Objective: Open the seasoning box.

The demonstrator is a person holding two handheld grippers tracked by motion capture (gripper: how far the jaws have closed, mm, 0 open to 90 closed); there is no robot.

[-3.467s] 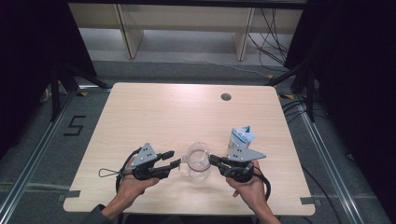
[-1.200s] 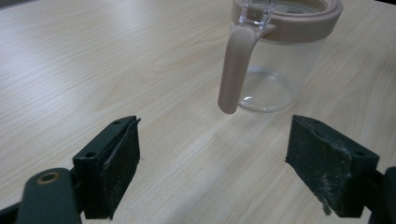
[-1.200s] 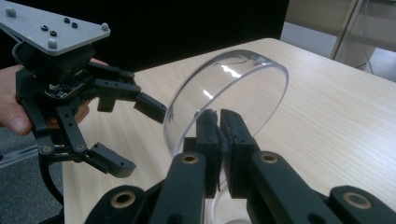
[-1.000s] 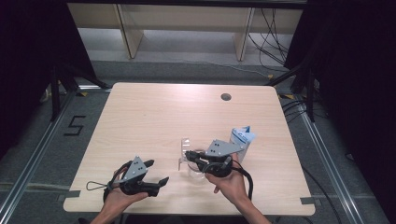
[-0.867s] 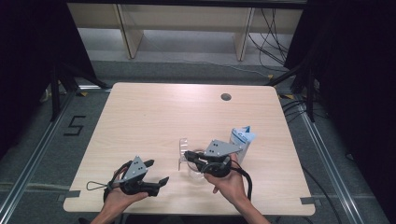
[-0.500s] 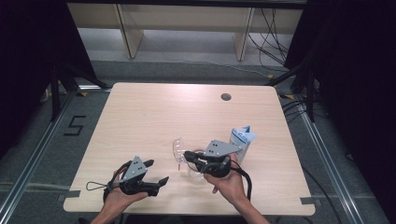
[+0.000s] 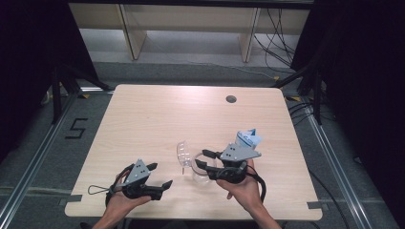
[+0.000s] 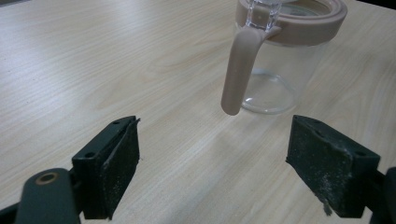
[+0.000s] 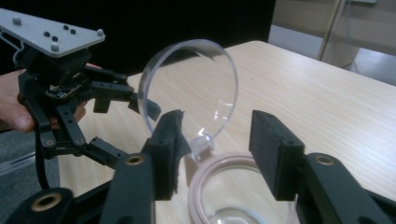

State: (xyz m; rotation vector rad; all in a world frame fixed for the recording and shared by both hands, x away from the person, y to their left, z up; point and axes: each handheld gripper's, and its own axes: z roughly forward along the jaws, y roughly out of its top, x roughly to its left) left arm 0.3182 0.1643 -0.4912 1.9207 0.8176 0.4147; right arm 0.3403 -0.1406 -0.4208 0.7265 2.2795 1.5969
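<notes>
Lid up, work half done: my right tongs [image 7: 202, 159] have just let go of the clear lid [image 9: 189, 91], jaws parting around it. The jar [image 7: 197, 167] stands upright mid-tabletop [image 7: 157, 114], handle toward seven o'clock. My left tongs [image 7: 161, 176] wait apart, empty.

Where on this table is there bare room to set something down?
Bare: the table's whole far half up to the round hole, and the left strip. Crowded: the near middle, with the open-lidded jar between the left gripper and right gripper, and the blue-white carton.
</notes>
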